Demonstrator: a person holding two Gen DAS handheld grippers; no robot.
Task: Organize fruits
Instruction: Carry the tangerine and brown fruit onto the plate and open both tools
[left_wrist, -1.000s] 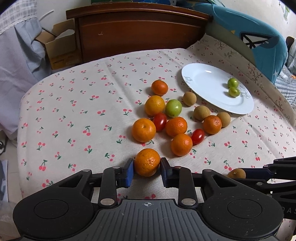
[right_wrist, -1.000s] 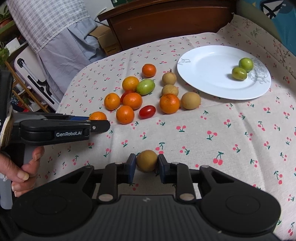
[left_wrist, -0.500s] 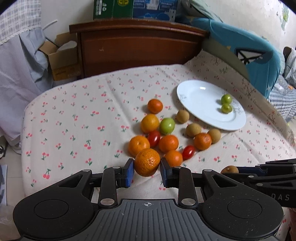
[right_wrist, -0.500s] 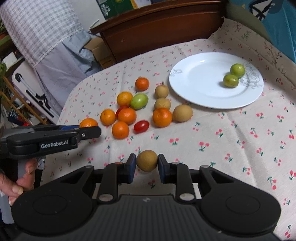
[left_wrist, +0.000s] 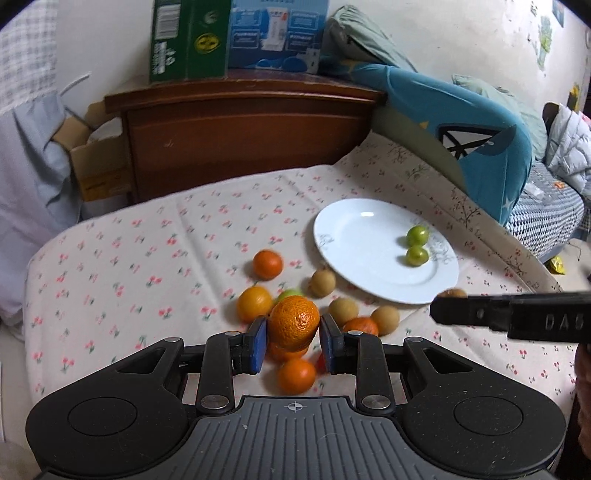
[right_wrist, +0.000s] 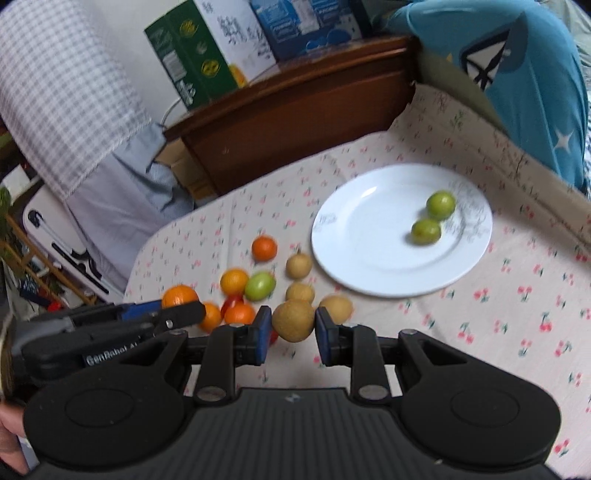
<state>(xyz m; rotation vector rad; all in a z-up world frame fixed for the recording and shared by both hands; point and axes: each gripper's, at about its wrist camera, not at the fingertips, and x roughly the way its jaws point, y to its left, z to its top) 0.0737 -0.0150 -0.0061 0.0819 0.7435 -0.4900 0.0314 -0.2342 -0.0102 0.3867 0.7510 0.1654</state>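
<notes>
Left wrist view: the left gripper (left_wrist: 293, 338) has its jaws closed on a mandarin (left_wrist: 293, 322), held in the lower middle of the frame above the loose fruit. The white plate (left_wrist: 354, 236), right of centre on the cherry-print tabletop (left_wrist: 147, 251), carries only two green fruits (left_wrist: 417, 254). Below and left of it the pile (left_wrist: 266, 291) remains: oranges, brown round fruits, one green and something red, partly hidden behind the jaws.

Right wrist view: the right gripper (right_wrist: 289, 334) has its jaws closed on a brown round fruit (right_wrist: 293, 320), low in the middle of the frame. The plate (right_wrist: 369, 236) lies at upper right; the pile (right_wrist: 258, 286) sits left of it, with the other gripper at lower left.

Judging by this, sorting has barely begun: two fruits are plated, two are held, and most are still waiting.
</notes>
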